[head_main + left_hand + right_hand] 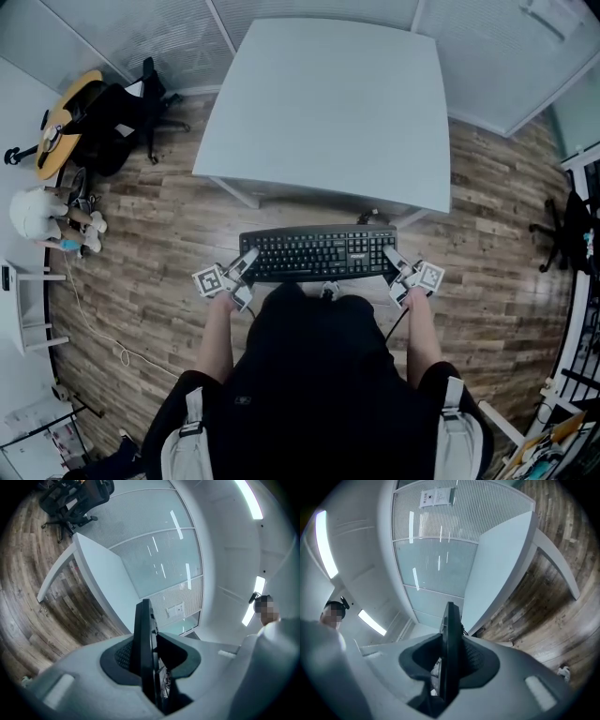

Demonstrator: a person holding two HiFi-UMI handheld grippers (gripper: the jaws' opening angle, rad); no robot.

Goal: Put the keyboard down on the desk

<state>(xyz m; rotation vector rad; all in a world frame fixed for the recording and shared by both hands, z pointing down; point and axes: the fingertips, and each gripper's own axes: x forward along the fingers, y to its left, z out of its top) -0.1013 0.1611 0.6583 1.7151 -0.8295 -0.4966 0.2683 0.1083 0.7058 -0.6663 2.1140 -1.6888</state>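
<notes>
— Wood-plank floor below, pale rectangular desk ahead. Where is the black rectangular keyboard?
— In the air, level, just short of the desk's near edge.
— Held how?
— Its left end is clamped in the left gripper, its right end in the right gripper.

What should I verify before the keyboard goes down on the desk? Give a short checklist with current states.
1. Left gripper clamped on the black keyboard's left end: ok.
2. Right gripper clamped on its right end: ok.
3. Keyboard held level between the two grippers, keys up: ok.
4. Keyboard above the white desk: not ok. It hangs short of the near edge, over the wooden floor.
5. Desk top free of objects in the head view: ok.
6. Keyboard cable clear of the desk edge: cannot tell, as only a short stretch shows.
</notes>
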